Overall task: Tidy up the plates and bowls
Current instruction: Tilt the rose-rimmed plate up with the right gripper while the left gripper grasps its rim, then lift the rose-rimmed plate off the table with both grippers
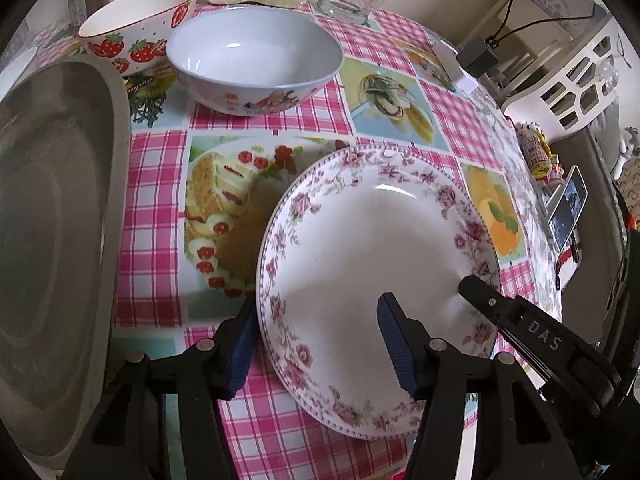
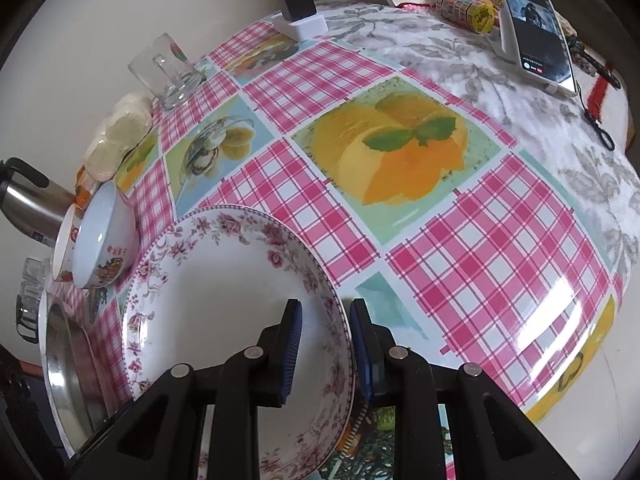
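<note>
My right gripper [image 2: 326, 350] is clamped on the rim of the floral plate [image 2: 224, 300], one blue finger [image 2: 292, 352] inside the well and the other under the outer edge. Seen past those fingers, that side of the plate appears tilted off the tabletop [image 2: 460, 260]; my judgement is that the lift gives my other hand access.

My left gripper [image 1: 320, 344] straddles the opposite rim of the same plate [image 1: 372, 248]. Its fingers stand apart: one [image 1: 240, 356] rests outside the edge over the cloth, the other [image 1: 396, 348] over the white well. I see no firm contact, so this side is not yet gripped. A two-sided hold looks intended, since the plate is broad and smooth.

Just beyond the plate stands the pale blue bowl [image 1: 256, 60], with the strawberry bowl [image 1: 140, 28] touching or just beside it. A grey tray [image 1: 56, 240] lies to the left, a likely collecting place. A glass mug [image 2: 168, 72] and a phone [image 2: 536, 28] sit well apart.
</note>
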`<state>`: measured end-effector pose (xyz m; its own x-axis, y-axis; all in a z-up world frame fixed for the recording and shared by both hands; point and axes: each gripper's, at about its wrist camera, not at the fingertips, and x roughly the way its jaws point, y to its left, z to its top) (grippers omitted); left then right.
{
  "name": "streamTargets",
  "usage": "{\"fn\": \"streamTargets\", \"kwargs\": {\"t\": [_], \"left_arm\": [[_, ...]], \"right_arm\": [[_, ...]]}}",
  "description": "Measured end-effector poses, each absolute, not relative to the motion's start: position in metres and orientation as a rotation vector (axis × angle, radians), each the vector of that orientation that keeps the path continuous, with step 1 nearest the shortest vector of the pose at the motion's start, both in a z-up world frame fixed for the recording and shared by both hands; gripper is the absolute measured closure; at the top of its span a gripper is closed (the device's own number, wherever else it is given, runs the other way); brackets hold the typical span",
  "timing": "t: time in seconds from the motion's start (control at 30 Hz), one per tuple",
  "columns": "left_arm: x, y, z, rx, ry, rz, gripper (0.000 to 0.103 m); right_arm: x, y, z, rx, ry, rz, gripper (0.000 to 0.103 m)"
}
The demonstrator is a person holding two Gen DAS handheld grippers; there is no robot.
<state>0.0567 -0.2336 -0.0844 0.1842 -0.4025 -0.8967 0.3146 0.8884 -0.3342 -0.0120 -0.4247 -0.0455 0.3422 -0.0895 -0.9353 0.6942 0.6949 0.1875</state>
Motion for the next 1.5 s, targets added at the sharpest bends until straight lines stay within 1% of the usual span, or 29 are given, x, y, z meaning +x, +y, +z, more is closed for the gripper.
{"fn": "streamTargets", "kwargs": {"t": [0.2,0.3,0.37,0.47,0.63,1.1,1.27,1.5], "left_arm": [[0.057,-0.234,-0.085,-0.087,1.257,-0.496,0.053],[0.06,-0.23,-0.087,-0.118,1.243,-0.489,0.062],[0.062,-0.227,-0.088,-0.142,1.236,-0.484,0.07],[0.063,-0.224,-0.089,-0.176,1.226,-0.482,0.074],[0.065,-0.223,-0.091,-0.194,1.2,-0.484,0.079],[0.068,-0.221,-0.093,-0.201,1.165,-0.507,0.08],[0.067,-0.222,-0.091,-0.186,1.161,-0.502,0.082],[0.069,-0.219,-0.088,-0.208,1.153,-0.521,0.082]], "right_arm": [[-0.02,-0.433,-0.046,0.71,1.073,-0.508,0.076],[-0.026,-0.44,-0.048,0.763,1.038,-0.477,0.077],[-0.028,-0.442,-0.05,0.783,1.02,-0.458,0.081],[-0.034,-0.449,-0.054,0.834,0.985,-0.437,0.087],[-0.042,-0.46,-0.062,0.955,0.915,-0.4,0.089],[-0.047,-0.464,-0.064,0.963,0.862,-0.373,0.089],[-0.043,-0.461,-0.064,0.951,0.861,-0.372,0.091],[-0.037,-0.457,-0.058,0.885,0.881,-0.37,0.091]]}}
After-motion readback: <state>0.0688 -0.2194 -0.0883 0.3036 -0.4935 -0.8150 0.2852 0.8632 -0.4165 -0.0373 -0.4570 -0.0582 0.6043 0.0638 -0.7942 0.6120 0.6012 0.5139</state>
